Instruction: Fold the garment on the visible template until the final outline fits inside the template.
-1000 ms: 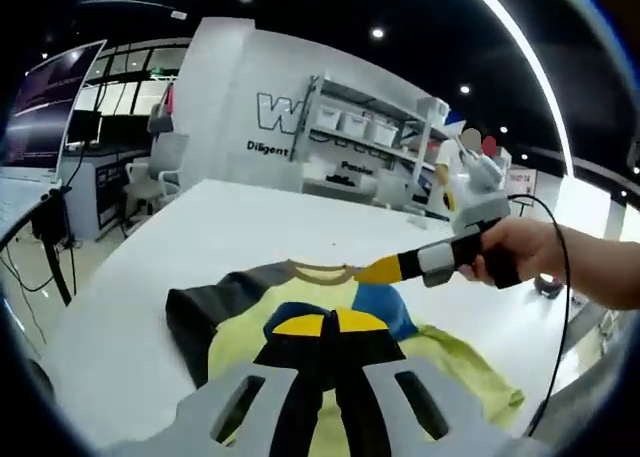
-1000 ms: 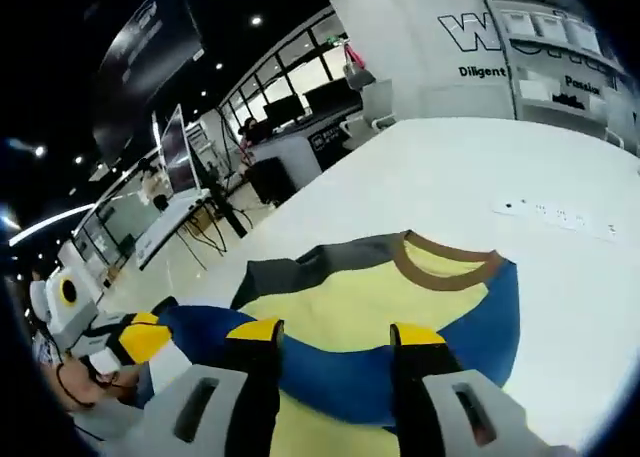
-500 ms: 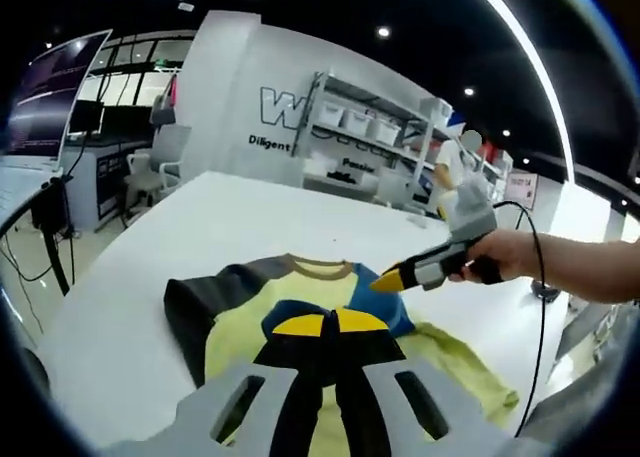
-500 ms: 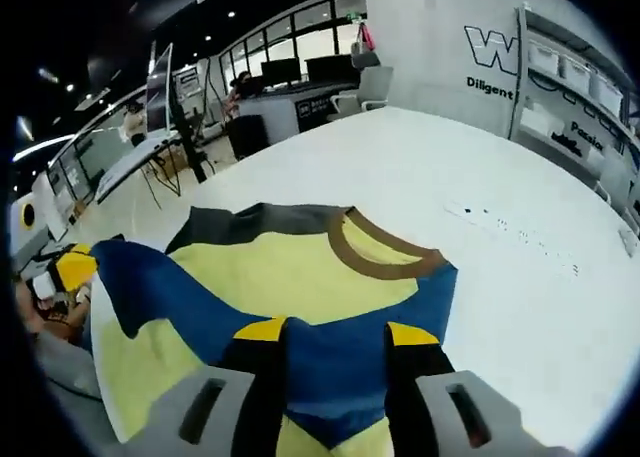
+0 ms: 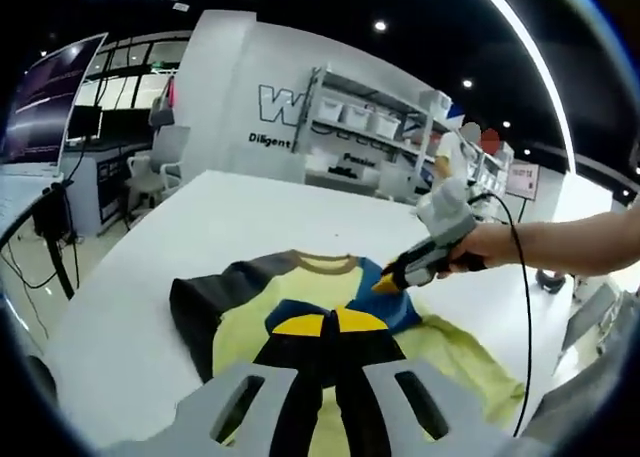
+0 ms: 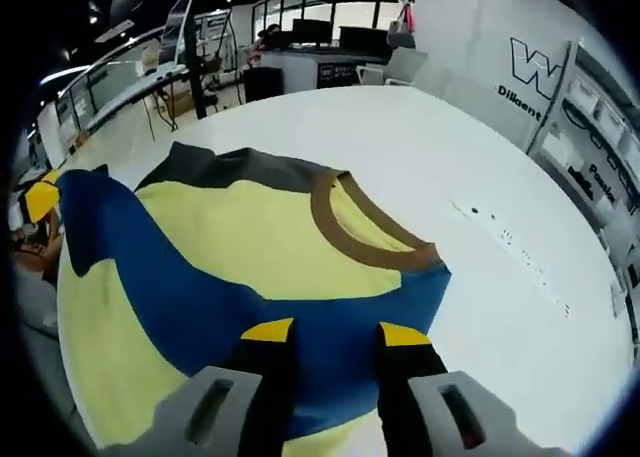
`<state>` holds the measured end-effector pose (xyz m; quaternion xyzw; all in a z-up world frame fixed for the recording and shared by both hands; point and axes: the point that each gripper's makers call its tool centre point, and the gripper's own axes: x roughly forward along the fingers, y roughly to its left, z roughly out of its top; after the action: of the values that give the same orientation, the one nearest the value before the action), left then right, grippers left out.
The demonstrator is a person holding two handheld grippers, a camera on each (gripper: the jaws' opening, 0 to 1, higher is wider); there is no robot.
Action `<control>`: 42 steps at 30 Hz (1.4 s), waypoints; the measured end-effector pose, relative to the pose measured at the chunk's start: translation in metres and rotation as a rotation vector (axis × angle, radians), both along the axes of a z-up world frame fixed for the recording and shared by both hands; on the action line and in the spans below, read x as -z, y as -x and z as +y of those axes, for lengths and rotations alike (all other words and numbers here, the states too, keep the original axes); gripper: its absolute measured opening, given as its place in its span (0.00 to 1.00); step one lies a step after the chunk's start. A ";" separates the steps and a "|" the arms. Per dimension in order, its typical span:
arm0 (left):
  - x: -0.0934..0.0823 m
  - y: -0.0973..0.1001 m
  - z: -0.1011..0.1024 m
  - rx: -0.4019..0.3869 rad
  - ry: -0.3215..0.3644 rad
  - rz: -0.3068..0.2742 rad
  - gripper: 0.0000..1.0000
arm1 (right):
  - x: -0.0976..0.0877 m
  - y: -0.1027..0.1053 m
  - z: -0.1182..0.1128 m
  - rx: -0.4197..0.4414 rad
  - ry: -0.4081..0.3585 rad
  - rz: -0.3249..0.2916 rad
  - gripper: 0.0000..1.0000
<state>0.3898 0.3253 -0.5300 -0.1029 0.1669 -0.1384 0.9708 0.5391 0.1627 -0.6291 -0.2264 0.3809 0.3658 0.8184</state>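
Soft knit shirt lies on the smooth white table, partly folded and rumpled. Body is pale yellow, with a brown ribbed round collar, a dark grey sleeve at the far left and a blue sleeve folded diagonally across the yellow front.

Left gripper, in the left gripper view: black fingers with yellow tips pressed together, blue cloth lying right at the tips; cannot tell if they pinch it. Grey slotted plastic body below.

Right gripper, in the right gripper view: yellow-tipped fingers stand apart, low over the blue sleeve with blue cloth showing between them; contact unclear. In the left gripper view the same tool comes in from the right, held by a hand with a black cable trailing down, its yellow tip at the blue sleeve near the collar.

Far behind: white wall with dark lettering, metal shelves with white bins. Small dark marks dot the table to the right of the shirt.
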 end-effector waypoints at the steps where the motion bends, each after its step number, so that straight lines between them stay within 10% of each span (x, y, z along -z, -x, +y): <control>1: 0.000 -0.001 0.002 -0.008 0.015 0.003 0.00 | 0.002 -0.001 -0.002 0.004 0.009 0.007 0.23; 23: 0.005 0.002 0.000 -0.008 0.058 0.031 0.00 | 0.015 -0.002 -0.005 -0.013 0.010 0.074 0.00; 31: 0.007 0.001 -0.003 0.003 0.044 0.039 0.00 | 0.015 -0.011 -0.011 -0.041 0.070 0.004 0.00; 42: 0.011 0.003 -0.003 0.063 0.050 0.102 0.00 | -0.010 -0.021 -0.031 0.092 -0.051 -0.071 0.00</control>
<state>0.3871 0.3220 -0.5409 -0.1289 0.2160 -0.1677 0.9532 0.5601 0.1313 -0.6192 -0.2006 0.3524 0.3291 0.8528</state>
